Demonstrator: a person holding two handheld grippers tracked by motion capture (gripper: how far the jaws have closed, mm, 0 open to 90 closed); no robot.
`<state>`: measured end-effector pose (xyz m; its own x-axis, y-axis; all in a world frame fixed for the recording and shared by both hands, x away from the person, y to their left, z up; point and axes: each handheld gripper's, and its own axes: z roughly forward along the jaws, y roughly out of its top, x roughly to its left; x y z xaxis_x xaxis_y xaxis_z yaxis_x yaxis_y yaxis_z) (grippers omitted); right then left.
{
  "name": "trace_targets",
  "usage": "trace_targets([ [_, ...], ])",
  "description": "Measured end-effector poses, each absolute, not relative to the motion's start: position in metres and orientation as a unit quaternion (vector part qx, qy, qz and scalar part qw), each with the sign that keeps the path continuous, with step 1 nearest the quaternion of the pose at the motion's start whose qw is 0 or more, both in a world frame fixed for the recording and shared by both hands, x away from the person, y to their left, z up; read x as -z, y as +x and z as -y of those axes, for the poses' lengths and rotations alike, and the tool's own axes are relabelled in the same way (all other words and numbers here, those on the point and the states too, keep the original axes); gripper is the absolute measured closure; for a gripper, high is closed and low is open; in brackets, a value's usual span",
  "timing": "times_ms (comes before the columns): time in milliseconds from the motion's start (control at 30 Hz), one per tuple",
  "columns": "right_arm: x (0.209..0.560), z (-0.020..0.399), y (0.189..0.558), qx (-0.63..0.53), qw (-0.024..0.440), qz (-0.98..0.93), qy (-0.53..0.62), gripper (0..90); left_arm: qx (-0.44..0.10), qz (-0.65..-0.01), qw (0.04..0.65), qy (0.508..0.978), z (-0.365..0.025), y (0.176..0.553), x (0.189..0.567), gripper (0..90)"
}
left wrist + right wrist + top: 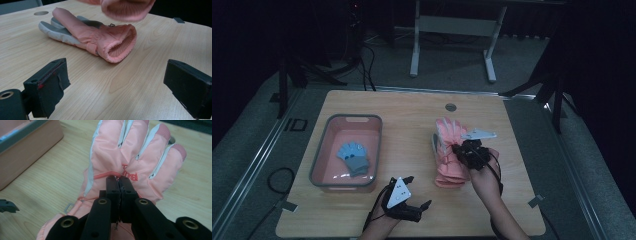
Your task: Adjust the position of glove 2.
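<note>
Your right gripper [119, 182] has its two black jaws squeezed together on the back of the top pink glove [130, 157], pinching a little fold of cloth right by the red stitched letters. That glove's fingers point away from you, toward 12 o'clock, in the right gripper view. In the left gripper view its cuff hangs in the air above a second pink glove [95, 37], which lies flat on the wooden table [412, 125] with its open cuff facing your left gripper. Your left gripper [407, 192] sits near the table's front edge, at about 7 o'clock from the gloves, and its jaws are wide apart with nothing between them. Off at 9 o'clock from the gloves is a pink bin [324, 152] with a grey rim, and a small blue glove [353, 156] lies inside it.
</note>
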<state>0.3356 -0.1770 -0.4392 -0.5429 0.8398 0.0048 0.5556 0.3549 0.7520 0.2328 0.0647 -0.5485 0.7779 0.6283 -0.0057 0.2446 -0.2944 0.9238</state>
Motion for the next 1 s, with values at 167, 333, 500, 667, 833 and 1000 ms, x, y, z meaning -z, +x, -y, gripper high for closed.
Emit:
trace_targets([
  [167, 0.462, 0.173, 0.345, -0.348, 0.187, -0.798, 0.455, 87.7, -0.181, -0.282, 0.527, 0.781, -0.064, 0.233, 0.549, 6.1],
  [333, 0.481, 0.17, 0.348, -0.336, 0.188, -0.8, 0.461, 87.3, -0.176, -0.286, 0.53, 0.779, -0.064, 0.233, 0.548, 6.1],
  [500, 0.496, 0.166, 0.35, -0.328, 0.19, -0.803, 0.459, 86.7, -0.184, -0.281, 0.527, 0.781, -0.063, 0.232, 0.549, 6.1],
  [667, 0.5, 0.165, 0.351, -0.334, 0.187, -0.803, 0.457, 84.8, -0.173, -0.3, 0.514, 0.785, -0.063, 0.235, 0.551, 6.1],
  [833, 0.492, 0.169, 0.349, -0.351, 0.185, -0.803, 0.445, 70.2, -0.16, -0.316, 0.506, 0.786, -0.063, 0.238, 0.553, 6.1],
  [1000, 0.479, 0.18, 0.345, -0.375, 0.18, -0.805, 0.424, 44.1, -0.16, -0.317, 0.51, 0.784, -0.063, 0.238, 0.552, 6.1],
])
